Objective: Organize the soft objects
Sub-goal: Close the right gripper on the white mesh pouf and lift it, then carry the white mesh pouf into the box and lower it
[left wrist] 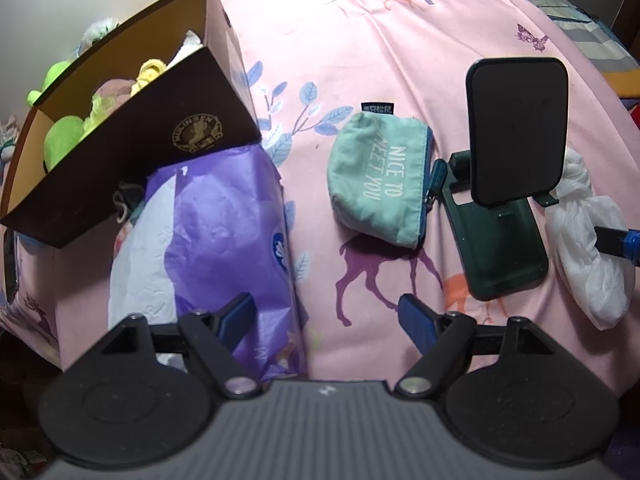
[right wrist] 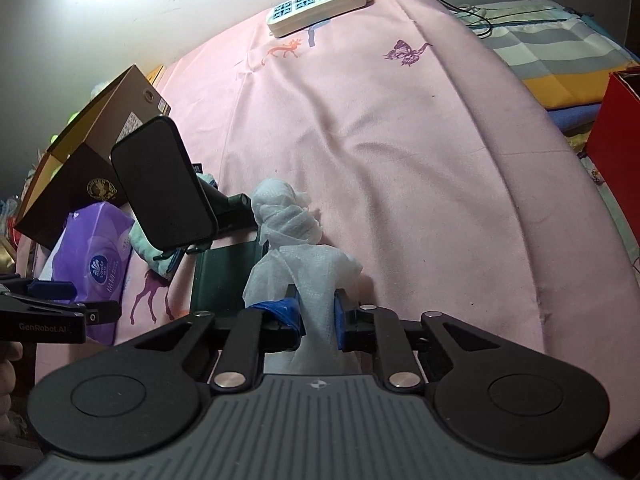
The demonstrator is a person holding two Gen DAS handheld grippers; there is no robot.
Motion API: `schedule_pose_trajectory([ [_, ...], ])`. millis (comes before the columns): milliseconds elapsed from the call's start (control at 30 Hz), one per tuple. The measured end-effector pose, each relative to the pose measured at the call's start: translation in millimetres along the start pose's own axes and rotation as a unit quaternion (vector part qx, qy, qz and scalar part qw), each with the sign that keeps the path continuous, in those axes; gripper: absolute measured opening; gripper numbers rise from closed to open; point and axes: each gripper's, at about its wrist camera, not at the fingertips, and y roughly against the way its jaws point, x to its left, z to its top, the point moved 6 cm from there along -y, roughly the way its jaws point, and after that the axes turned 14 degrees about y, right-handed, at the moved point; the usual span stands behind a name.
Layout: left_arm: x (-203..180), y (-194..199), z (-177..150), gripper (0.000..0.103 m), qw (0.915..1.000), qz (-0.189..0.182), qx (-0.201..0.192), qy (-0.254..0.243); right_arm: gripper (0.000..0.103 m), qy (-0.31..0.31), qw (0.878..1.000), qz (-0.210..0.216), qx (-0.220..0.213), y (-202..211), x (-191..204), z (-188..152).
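My right gripper [right wrist: 318, 320] is shut on a white knotted cloth [right wrist: 298, 240] lying on the pink sheet; the cloth also shows at the right of the left wrist view [left wrist: 588, 232]. My left gripper [left wrist: 330, 318] is open and empty above the sheet, its left finger over a purple tissue pack [left wrist: 224, 240]. A teal pouch [left wrist: 378, 184] printed "NICE TO MEET YOU" lies ahead of it. A brown cardboard box [left wrist: 160, 128] at the left holds several plush toys [left wrist: 66, 136].
A dark green phone stand [left wrist: 508, 184] with a black pad stands between the pouch and the cloth. A white power strip [right wrist: 320, 2] lies at the far edge. A red box [right wrist: 616, 128] and folded striped bedding [right wrist: 560, 56] are at the right.
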Motion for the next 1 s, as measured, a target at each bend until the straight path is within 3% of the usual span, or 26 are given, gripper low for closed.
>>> schedule_pose_trajectory([
  [500,-5.5,7.6,0.8,0.08,0.9998,-0.019,0.006,0.006,0.0,-0.089,0.99,0.041,-0.097,40.0,-21.3,22.1],
  [767,8.0,31.5,4.3,0.08,0.9986,-0.047,-0.017,0.014,0.0,-0.084,0.985,0.076,-0.13,45.3,-10.2,66.1],
  [1000,43.3,47.8,0.9,0.08,0.9951,-0.082,-0.043,0.034,0.0,-0.036,0.983,0.101,-0.152,47.2,37.5,116.2],
])
